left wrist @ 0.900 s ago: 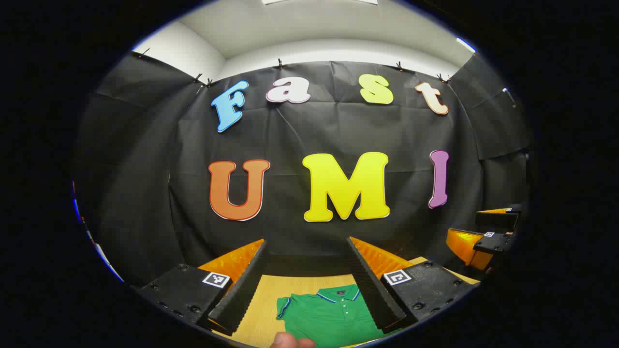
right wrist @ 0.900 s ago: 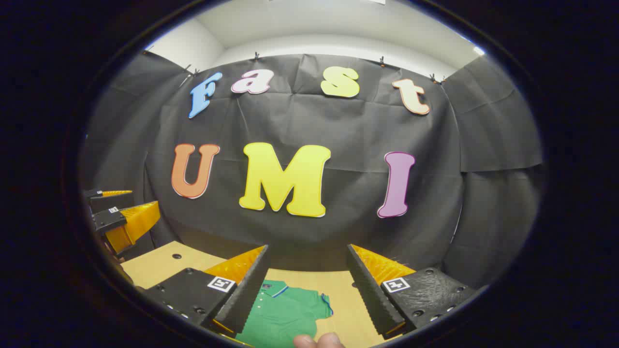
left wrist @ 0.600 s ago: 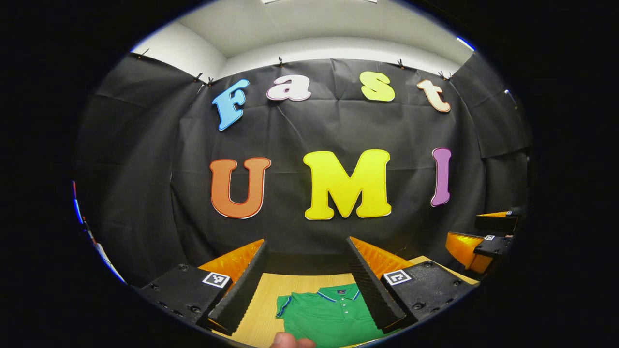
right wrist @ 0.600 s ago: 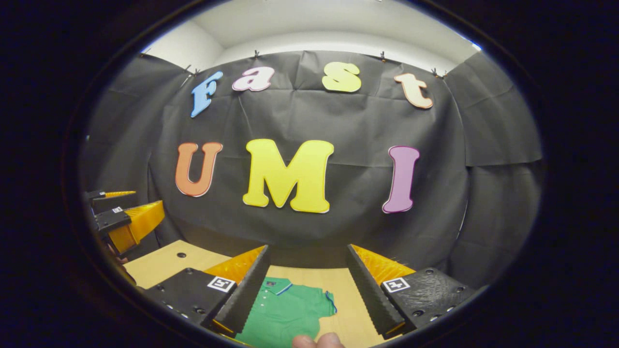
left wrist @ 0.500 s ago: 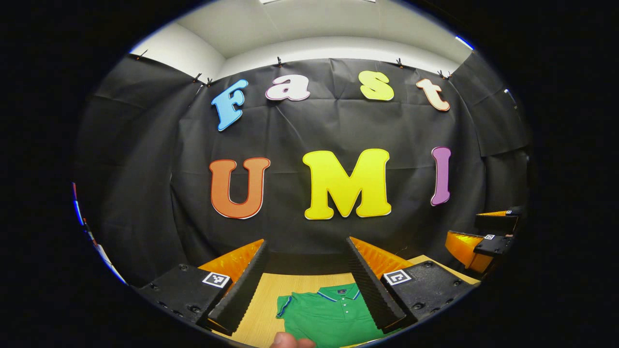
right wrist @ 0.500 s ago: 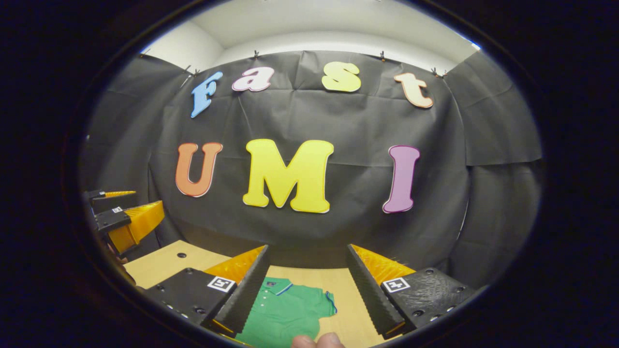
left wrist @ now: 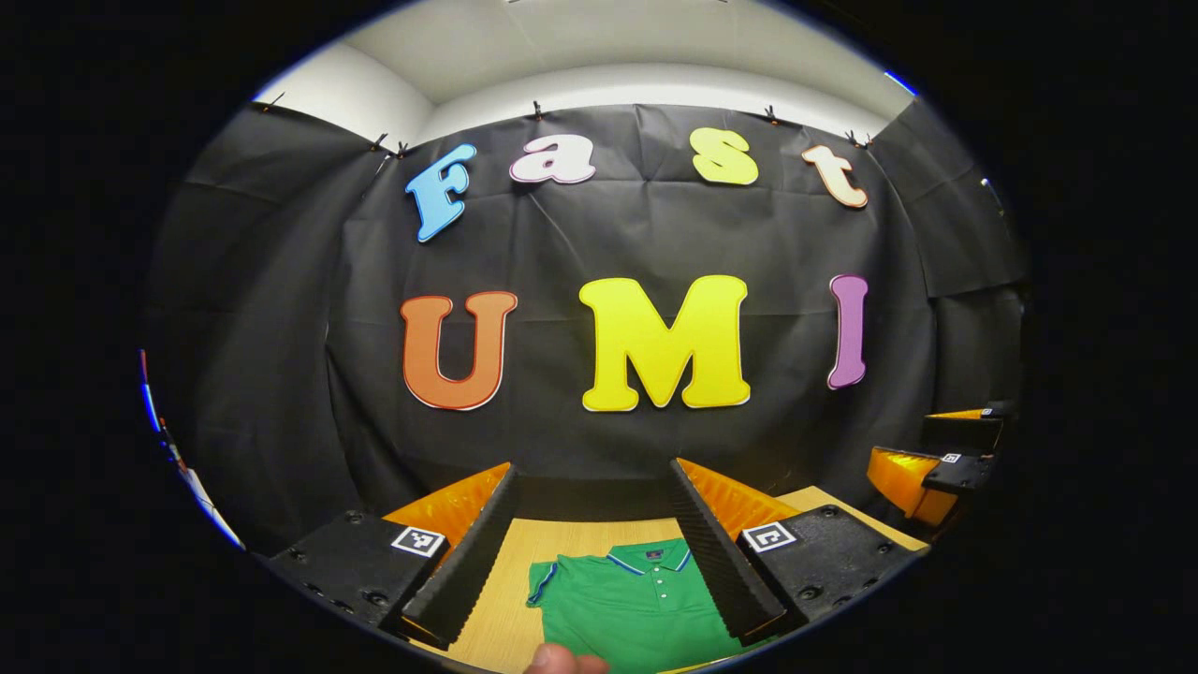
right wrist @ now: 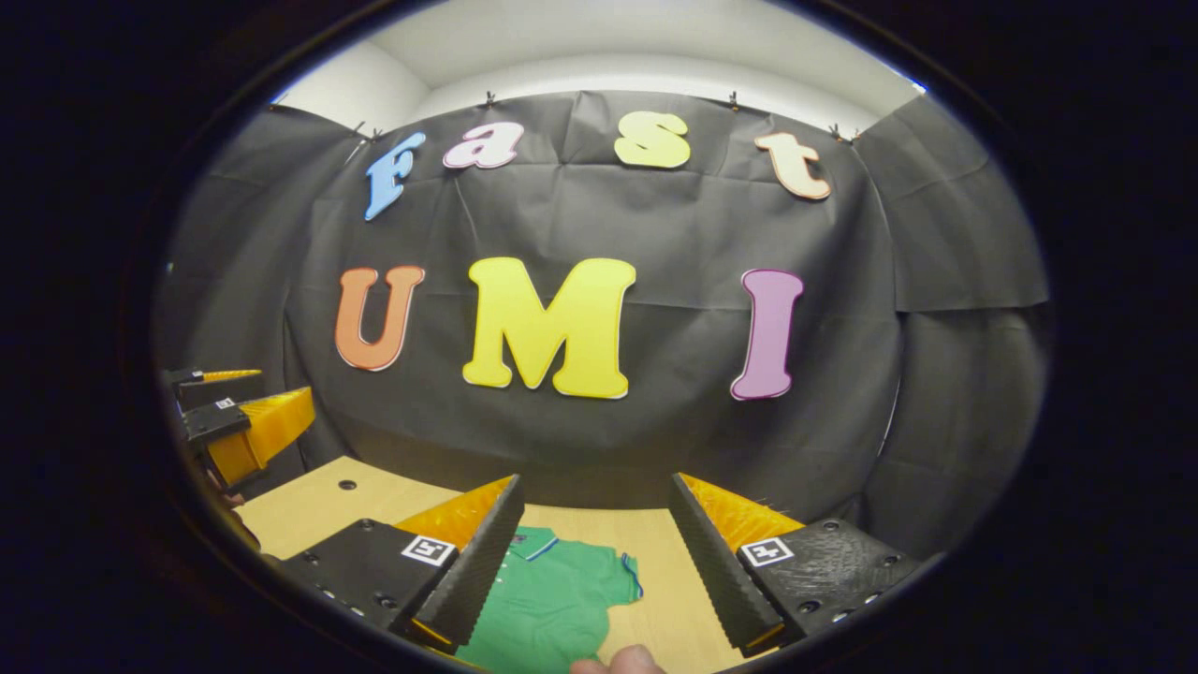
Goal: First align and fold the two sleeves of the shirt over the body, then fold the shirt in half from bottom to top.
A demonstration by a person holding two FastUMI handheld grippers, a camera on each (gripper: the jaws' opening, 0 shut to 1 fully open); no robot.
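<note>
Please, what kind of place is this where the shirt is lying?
Probably a small recording booth, not a home. Black cloth wall pinned up with clips under a white ceiling, a bare light wooden table, and one green polo shirt with blue-edged collar laid flat below the two open claws.

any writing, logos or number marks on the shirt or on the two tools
No readable text on these.
Shirt: the small dark collar tag is too small to read.
Left tool: square black-and-white markers on its finger mounts, coded patterns rather than words or numbers.
Right tool: the same kind of square markers, with no letters to read.
</note>
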